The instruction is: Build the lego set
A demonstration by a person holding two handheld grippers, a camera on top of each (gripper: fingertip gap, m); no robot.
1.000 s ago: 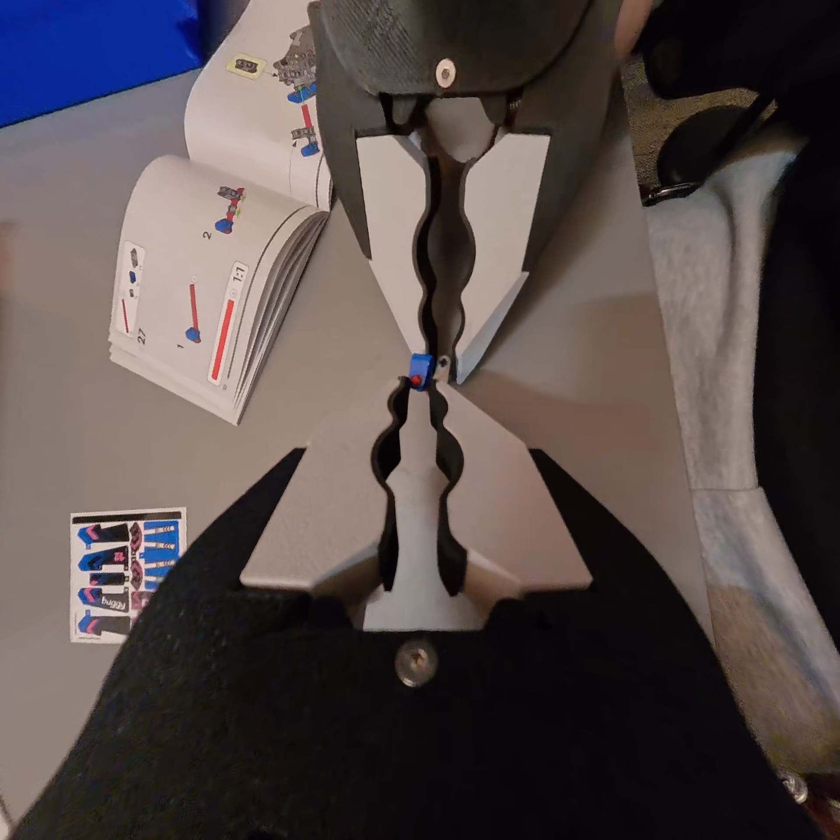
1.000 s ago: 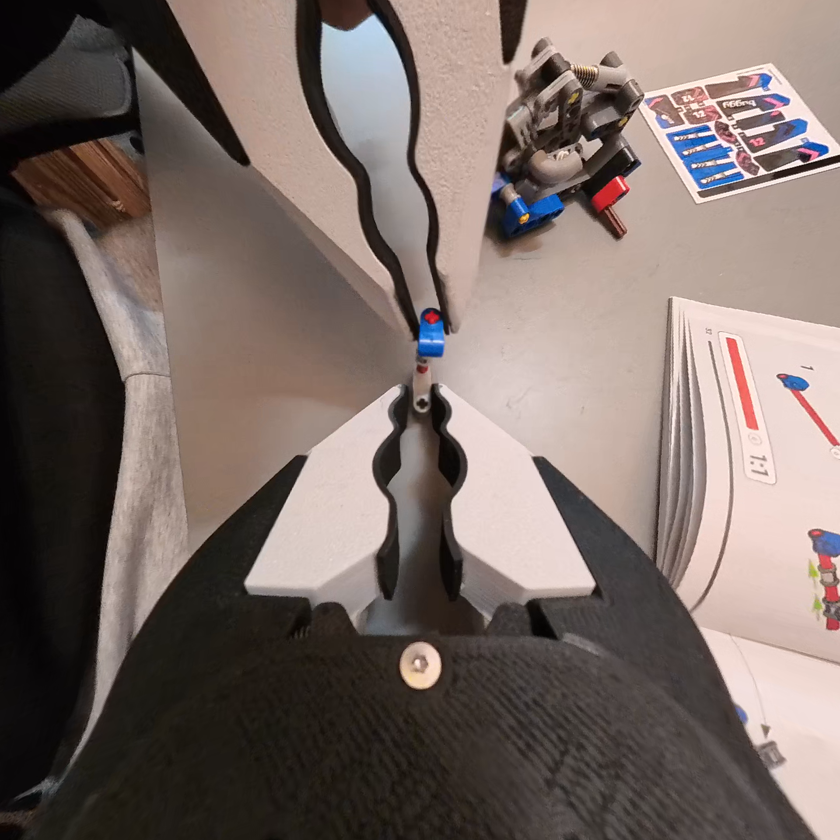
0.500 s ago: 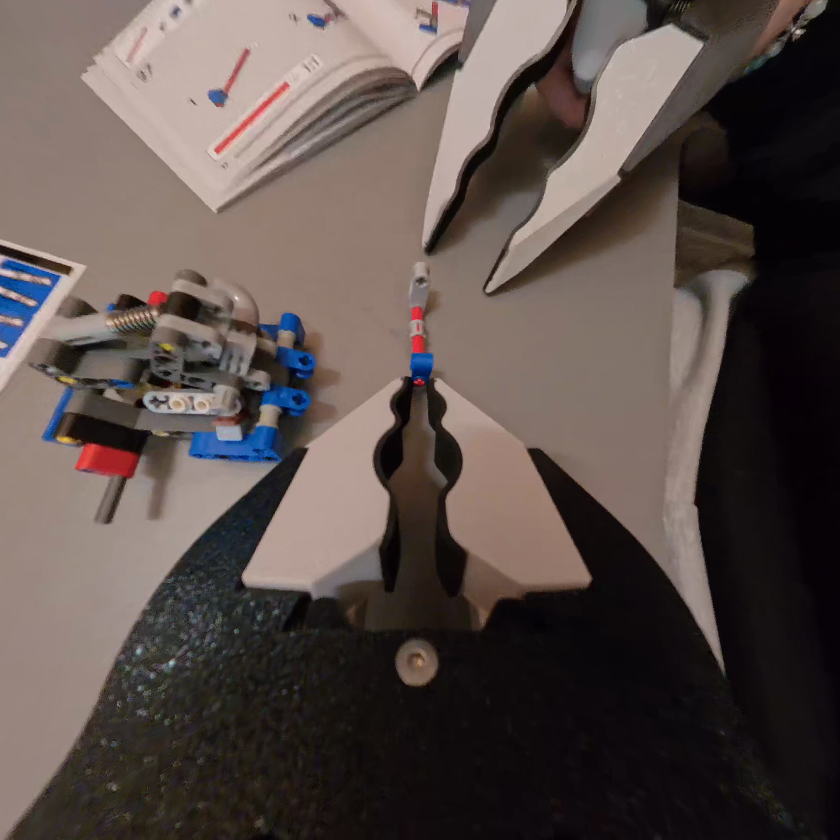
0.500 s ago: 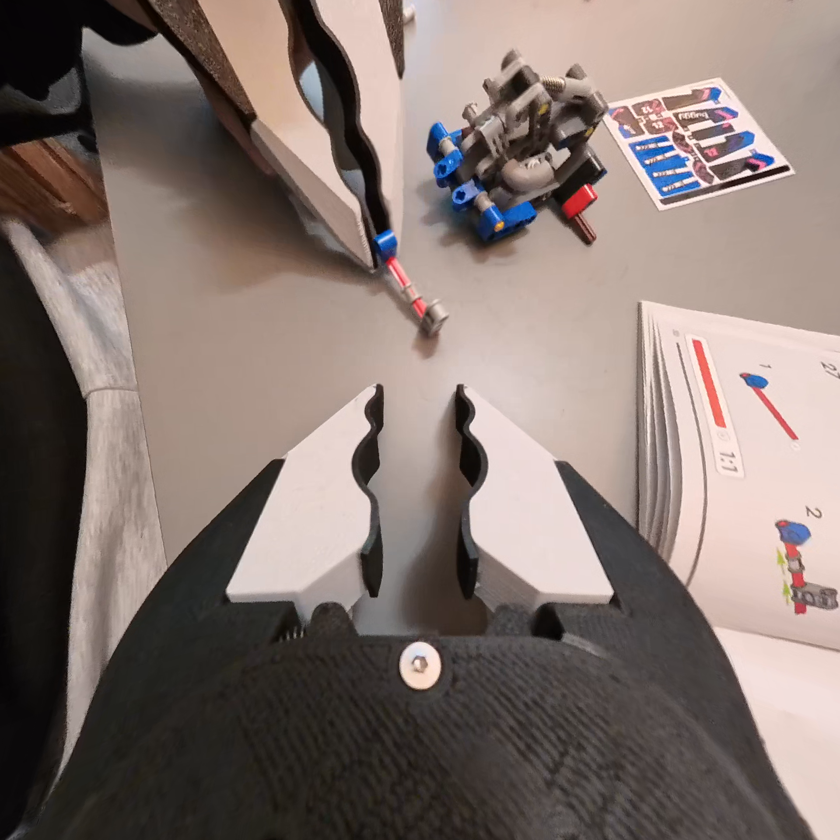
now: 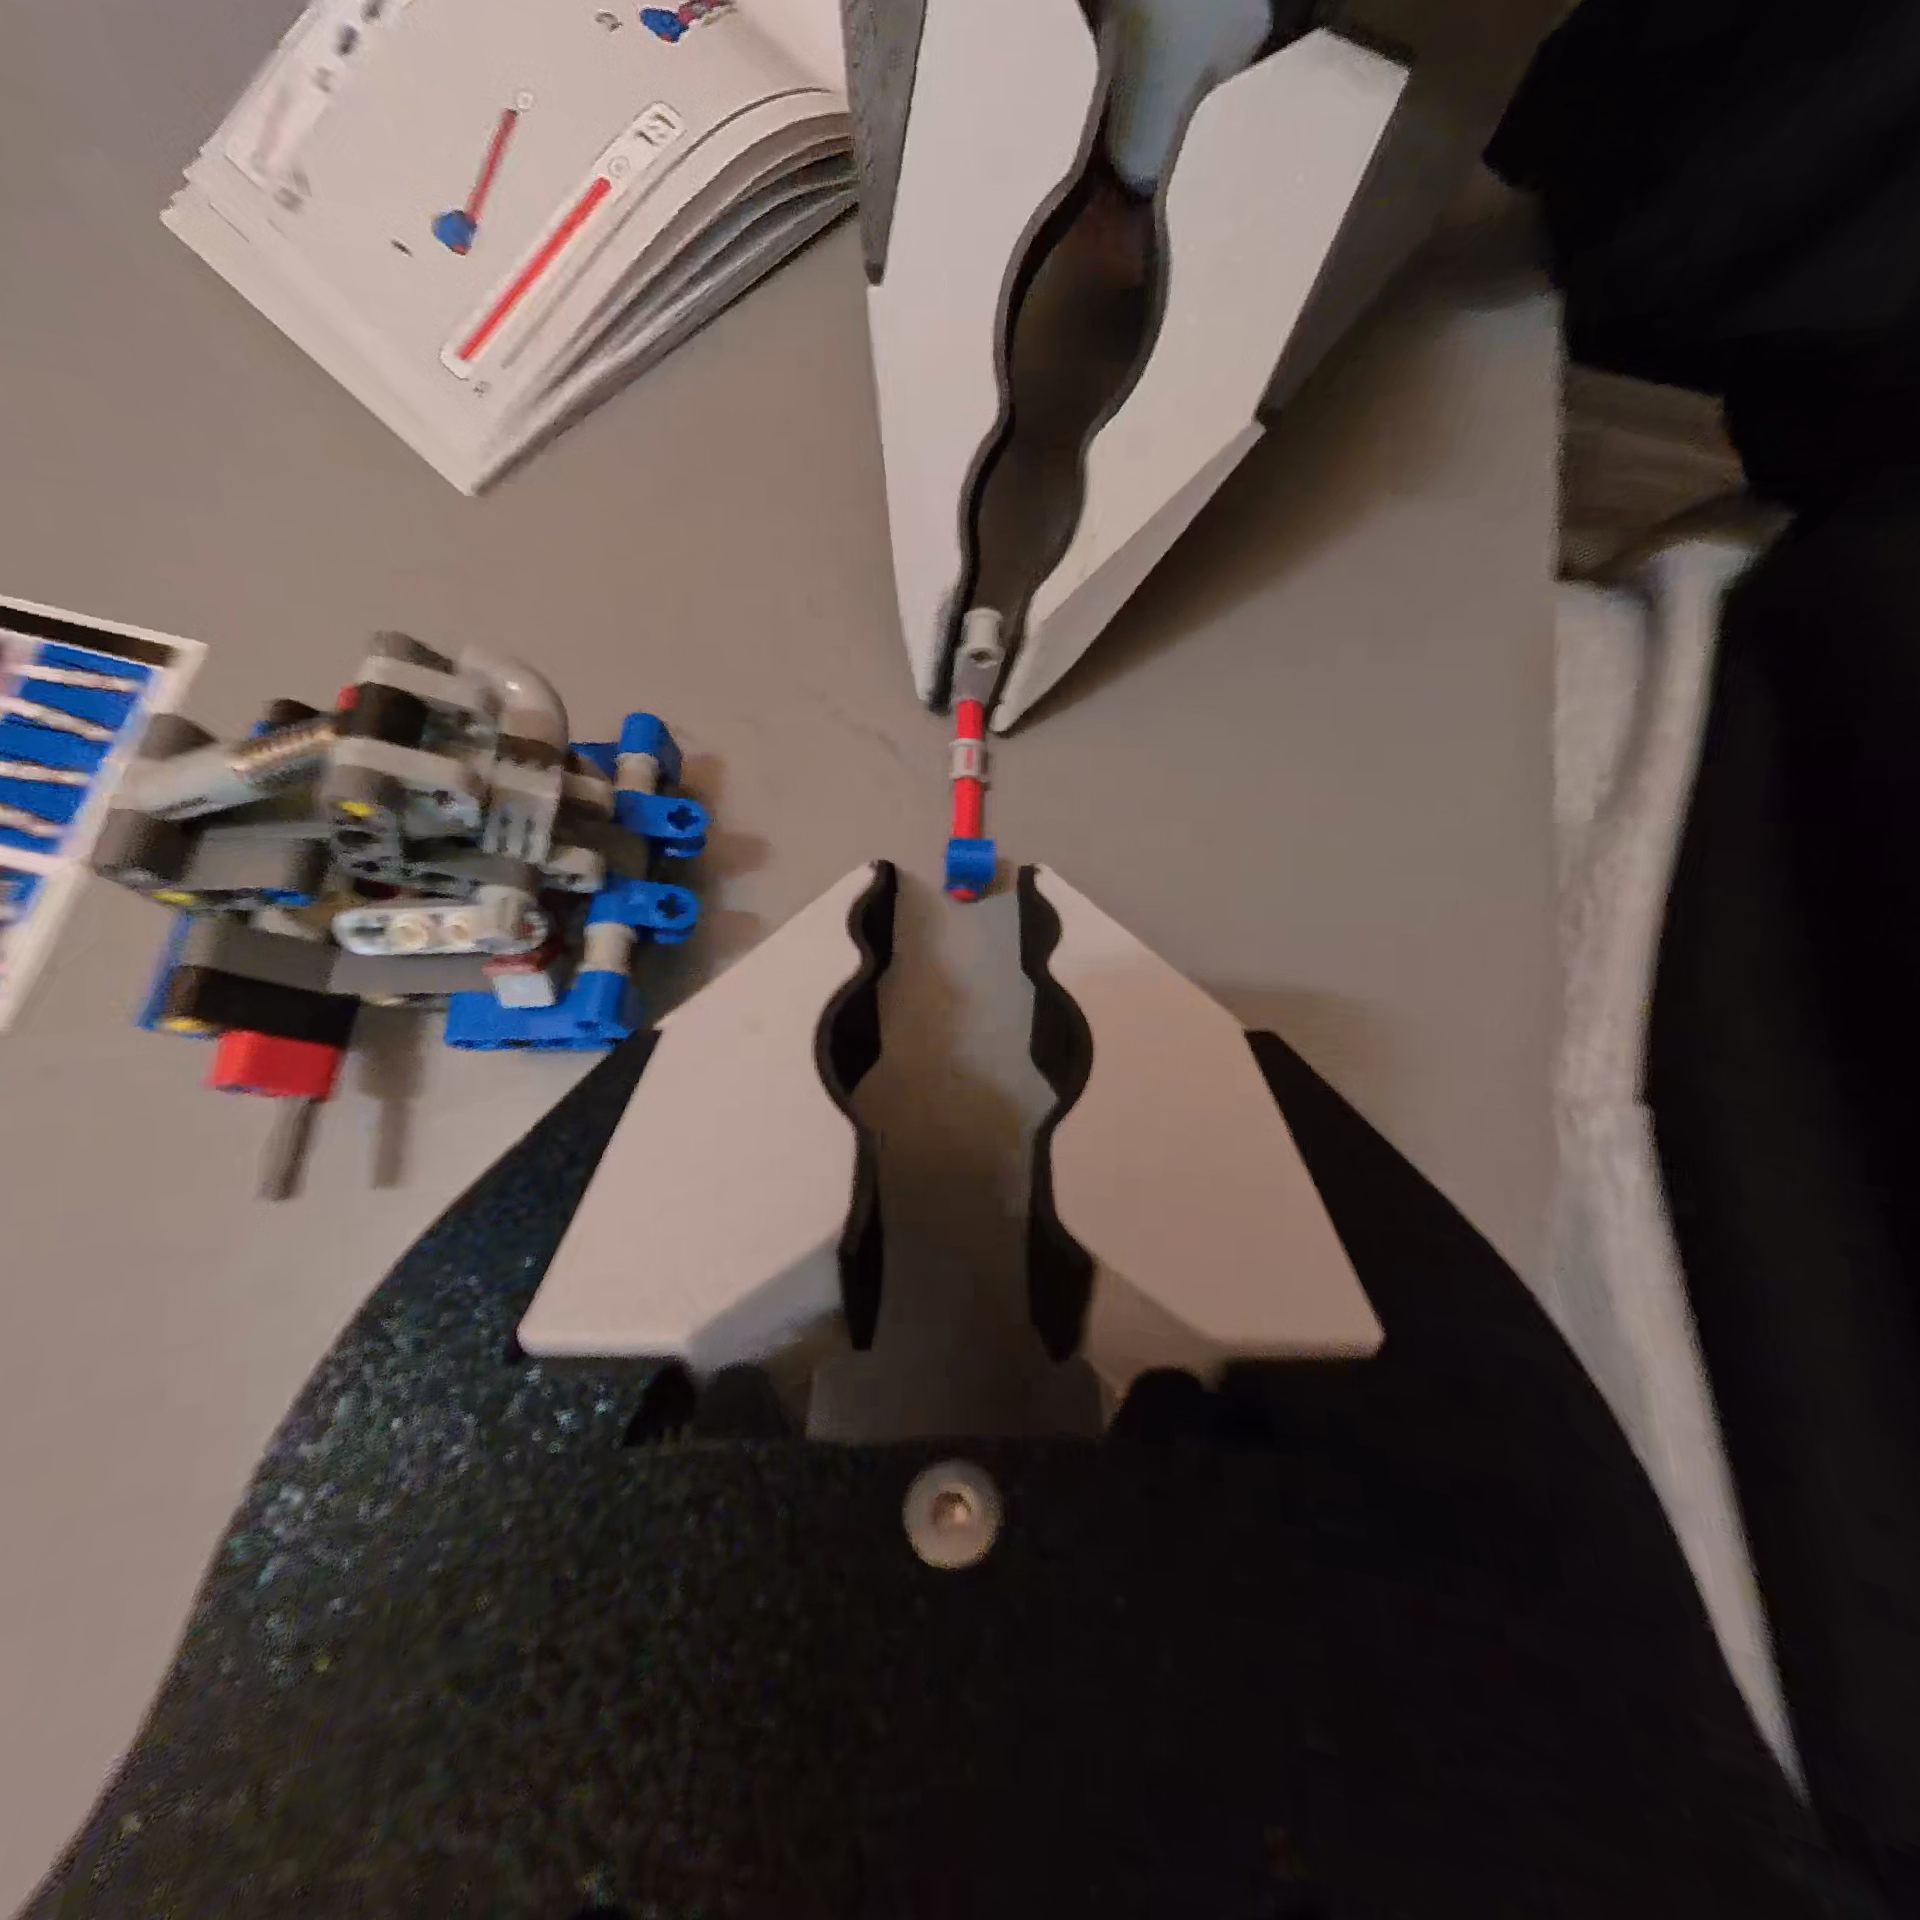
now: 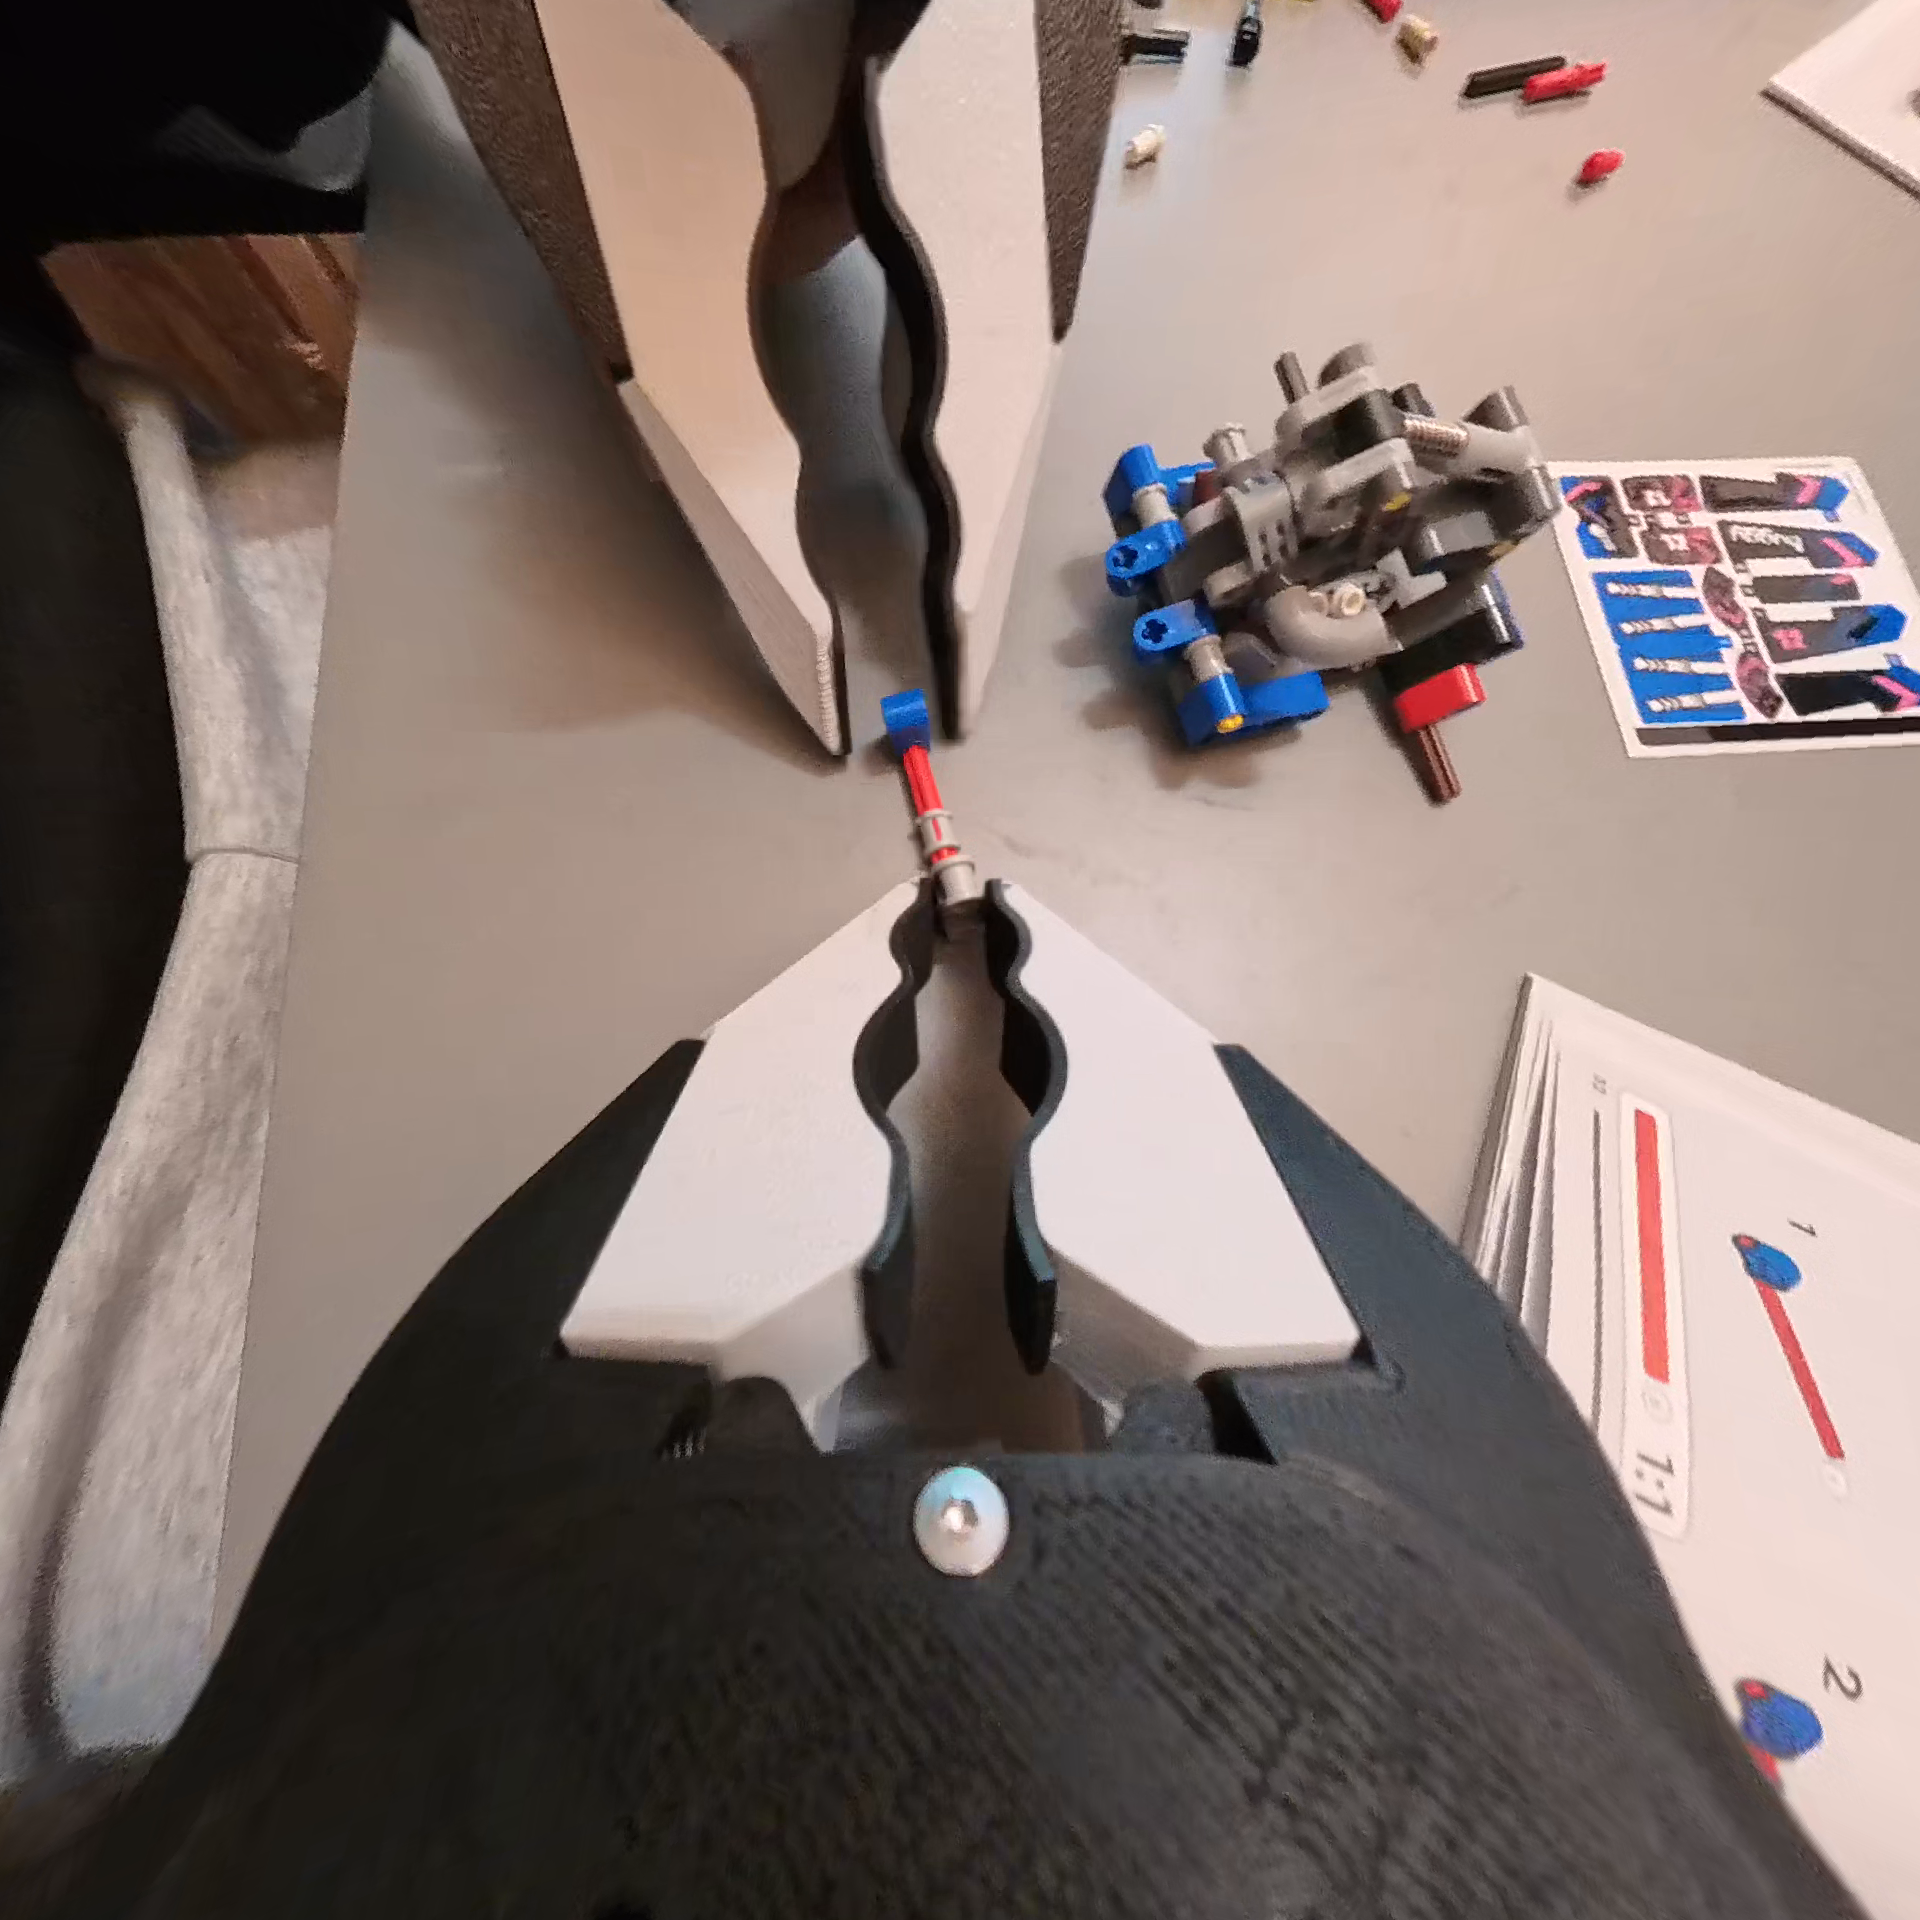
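Note:
A thin red axle (image 5: 968, 790) with a blue connector (image 5: 971, 868) on one end and a grey connector (image 5: 980, 655) on the other lies level just above the grey table. My left gripper (image 5: 954, 878) is open, its tips either side of the blue end without gripping it. My right gripper (image 6: 954, 899) is shut on the grey connector (image 6: 951, 894). The axle (image 6: 925, 790) runs from it to the blue connector (image 6: 904, 717) between the left gripper's open tips (image 6: 894, 732). The right gripper also shows in the left wrist view (image 5: 966, 717).
A partly built grey, black and blue model (image 5: 416, 842) (image 6: 1340, 561) sits beside the grippers. A sticker sheet (image 6: 1745, 603) lies past it and an open instruction booklet (image 6: 1714, 1299) (image 5: 540, 208) nearby. Loose small parts (image 6: 1527, 78) lie farther off. A person's grey sleeve (image 5: 1621, 935) lines the table edge. The tips of both grippers are at nearly the same place.
Half a second ago my left gripper was shut on the blue end and my right gripper was open. Now the right has shut on the grey end and the left has opened.

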